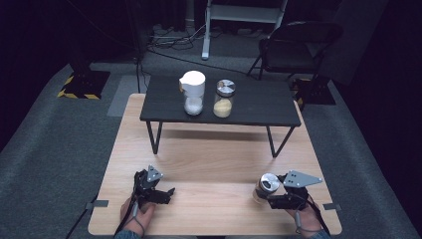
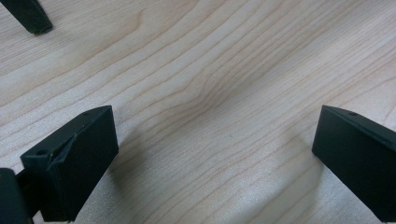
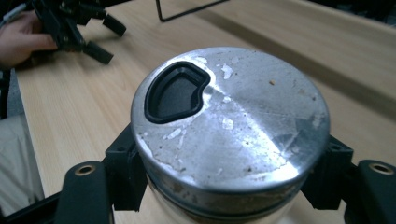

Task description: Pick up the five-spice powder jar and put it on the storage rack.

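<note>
At the front right of the wooden table (image 1: 214,164), my right gripper (image 1: 262,195) is shut on a glass jar (image 1: 267,185) with a worn metal lid. In the right gripper view the jar (image 3: 233,116) sits between the two black jaws, whose pads press on its sides just under the lid. The lid has a black-rimmed pouring hole (image 3: 175,93). My left gripper (image 1: 166,193) stays low at the front left, open. Its jaws stand wide apart over bare wood, and there is nothing inside the left gripper (image 2: 215,158). The left hand and its gripper (image 3: 74,23) also show far off.
A low black table (image 1: 259,107) stands on the far half of the wooden top. It carries a jar with a white lid (image 1: 193,94) and a metal-lidded jar of yellowish grains (image 1: 224,99). One of its legs (image 2: 30,16) is close to the left gripper. A folding chair (image 1: 298,45) stands beyond.
</note>
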{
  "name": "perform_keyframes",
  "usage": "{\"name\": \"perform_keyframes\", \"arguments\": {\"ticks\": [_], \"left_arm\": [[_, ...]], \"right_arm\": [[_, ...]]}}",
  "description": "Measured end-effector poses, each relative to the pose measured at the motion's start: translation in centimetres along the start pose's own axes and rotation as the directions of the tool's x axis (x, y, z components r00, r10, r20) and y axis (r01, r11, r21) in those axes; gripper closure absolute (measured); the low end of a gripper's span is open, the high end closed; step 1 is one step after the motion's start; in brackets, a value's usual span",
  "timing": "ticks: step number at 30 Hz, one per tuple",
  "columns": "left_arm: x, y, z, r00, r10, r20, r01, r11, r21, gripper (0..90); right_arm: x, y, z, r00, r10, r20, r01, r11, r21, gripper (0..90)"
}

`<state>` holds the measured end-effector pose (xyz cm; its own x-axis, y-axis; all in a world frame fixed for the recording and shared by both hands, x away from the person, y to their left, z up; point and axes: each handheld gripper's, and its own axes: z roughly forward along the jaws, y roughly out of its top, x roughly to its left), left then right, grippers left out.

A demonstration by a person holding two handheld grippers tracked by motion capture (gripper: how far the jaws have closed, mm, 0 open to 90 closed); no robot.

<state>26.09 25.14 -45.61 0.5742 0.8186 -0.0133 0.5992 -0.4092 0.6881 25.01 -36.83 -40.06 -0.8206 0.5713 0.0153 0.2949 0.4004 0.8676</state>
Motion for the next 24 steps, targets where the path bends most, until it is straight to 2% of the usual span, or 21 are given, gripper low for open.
{"name": "perform_keyframes", "arguments": {"ticks": [6, 12, 16, 24], "left_arm": [[0.0, 0.0, 0.0, 1.0000, 0.000, 0.000, 0.000, 1.0000, 0.000, 0.3], [0.0, 0.0, 0.0, 1.0000, 0.000, 0.000, 0.000, 1.0000, 0.000, 0.3], [0.0, 0.0, 0.0, 1.0000, 0.000, 0.000, 0.000, 1.0000, 0.000, 0.3], [0.0, 0.0, 0.0, 1.0000, 0.000, 0.000, 0.000, 1.0000, 0.000, 0.3]], "right_arm": [[-0.7, 3.0, -1.6, 0.9996, -0.021, 0.017, 0.021, 0.999, -0.027, 30.2], [-1.3, 5.6, -3.0, 0.9988, -0.017, 0.045, 0.020, 0.999, -0.047, 30.2], [-1.6, 7.4, -3.5, 0.9973, -0.026, 0.068, 0.030, 0.998, -0.049, 30.2], [-2.6, 10.8, -3.8, 0.9962, -0.021, 0.085, 0.026, 0.998, -0.058, 30.2]]}}
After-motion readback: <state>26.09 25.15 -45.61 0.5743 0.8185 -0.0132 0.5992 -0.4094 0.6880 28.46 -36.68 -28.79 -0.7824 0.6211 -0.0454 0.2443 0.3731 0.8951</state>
